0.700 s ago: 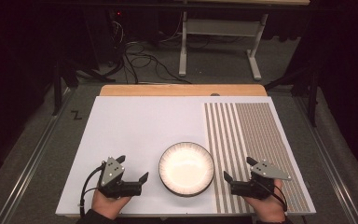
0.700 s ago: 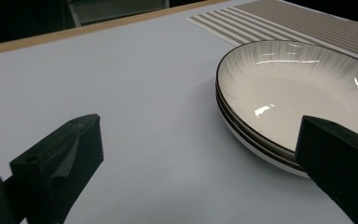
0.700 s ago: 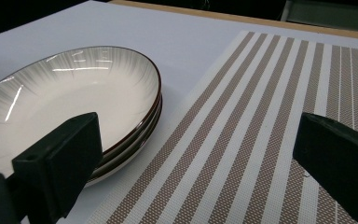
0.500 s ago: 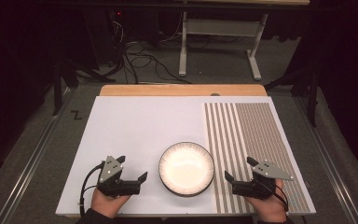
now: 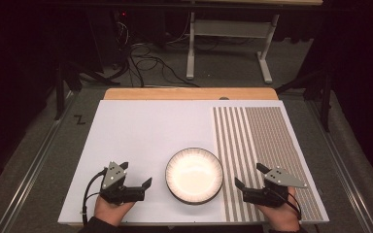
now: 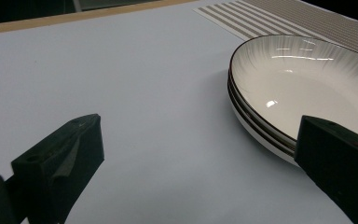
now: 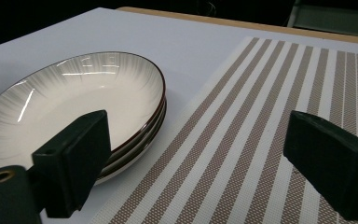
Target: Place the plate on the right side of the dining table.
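A person's two hands rest at the near edge of a white surface, each holding a claw with jaws spread wide and nothing between them. The left claw sits on the plain white part of the surface, its jaws turned toward a stack of shallow white plates that stands just beside it near the front edge, roughly midway between the two hands. The right claw lies on the other side of the stack, over a placemat woven in brown and white stripes that covers the right part of the surface; the stripes are broad along the mat's left side and fine farther right. In the left gripper view, the stack shows dark-lined rims one above another and a ribbed pattern running down the inside of the top plate, with one jaw rising in front of its near rim; whether that jaw touches the rim cannot be told from this angle. In the right gripper view, the stack sits on the white surface just beside the mat's edge, apparently three plates high, though the count is hard to confirm. Beyond the far, wood-coloured edge of the surface, a dark floor carries loose cables and a grey metal stand.
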Demonstrator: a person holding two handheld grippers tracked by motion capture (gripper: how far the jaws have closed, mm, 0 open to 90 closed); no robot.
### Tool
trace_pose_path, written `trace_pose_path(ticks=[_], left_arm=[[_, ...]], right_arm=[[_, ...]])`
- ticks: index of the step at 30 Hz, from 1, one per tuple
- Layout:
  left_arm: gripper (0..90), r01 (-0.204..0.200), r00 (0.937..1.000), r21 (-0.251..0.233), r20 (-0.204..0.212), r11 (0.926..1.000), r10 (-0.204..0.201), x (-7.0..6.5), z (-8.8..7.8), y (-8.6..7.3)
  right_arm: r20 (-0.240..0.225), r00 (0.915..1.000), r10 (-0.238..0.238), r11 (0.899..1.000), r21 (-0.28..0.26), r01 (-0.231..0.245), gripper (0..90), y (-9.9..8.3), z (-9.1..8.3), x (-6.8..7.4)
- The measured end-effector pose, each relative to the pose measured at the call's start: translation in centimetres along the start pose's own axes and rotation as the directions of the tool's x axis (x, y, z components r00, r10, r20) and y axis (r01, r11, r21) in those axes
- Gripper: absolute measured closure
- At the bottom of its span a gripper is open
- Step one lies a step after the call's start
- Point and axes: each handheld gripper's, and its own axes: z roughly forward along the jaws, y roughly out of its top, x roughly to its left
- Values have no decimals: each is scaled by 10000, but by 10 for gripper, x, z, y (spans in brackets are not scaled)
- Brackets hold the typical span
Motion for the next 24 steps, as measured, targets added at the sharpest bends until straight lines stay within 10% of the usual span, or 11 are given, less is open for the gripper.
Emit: trace_pose_path(ticks=[24], left_arm=[[5, 107, 9998, -55, -160, 9999, -108, 7, -1, 0]], right_arm=[[-295, 9993, -219, 9980, 578, 236, 231, 22, 27, 8]])
